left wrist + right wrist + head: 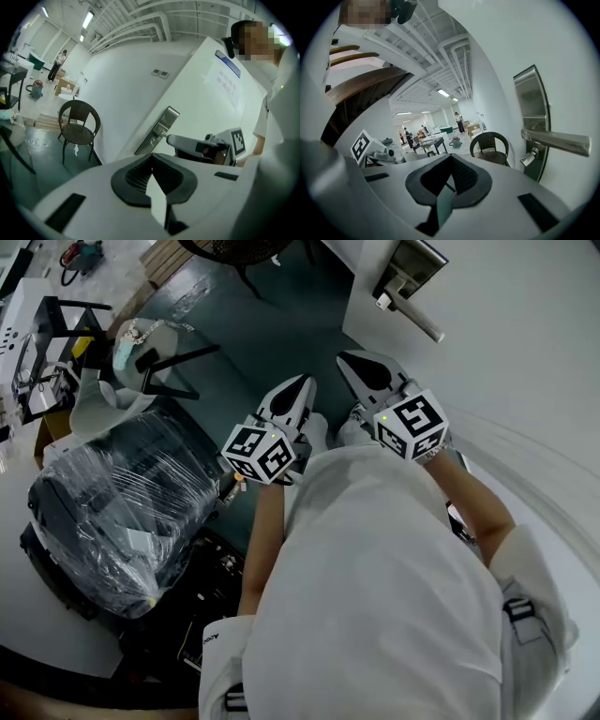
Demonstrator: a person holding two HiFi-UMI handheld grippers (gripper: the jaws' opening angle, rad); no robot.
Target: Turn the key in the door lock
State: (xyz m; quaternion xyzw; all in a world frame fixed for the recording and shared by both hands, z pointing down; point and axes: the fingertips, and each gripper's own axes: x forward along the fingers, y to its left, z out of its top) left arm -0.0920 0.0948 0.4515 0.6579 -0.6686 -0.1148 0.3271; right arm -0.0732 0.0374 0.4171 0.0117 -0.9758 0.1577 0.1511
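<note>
The white door [506, 343] carries a steel lock plate [412, 273] with a lever handle [417, 320]. In the right gripper view the handle [555, 140] juts out from the plate [532, 101], and a key [528, 157] hangs in the lock just below it. My right gripper [356, 362] [450, 158] is shut and empty, a short way off the handle. My left gripper [298, 388] [151, 158] is shut and empty too, held beside the right one and farther from the door. The left gripper view shows the lock plate [159, 129] beyond the right gripper [206, 146].
A dark wicker chair [77, 124] stands by the wall left of the door. A black object wrapped in plastic film [112, 512] sits close at my left. A round table with black legs [155, 357] lies farther left. People stand far off in the hall.
</note>
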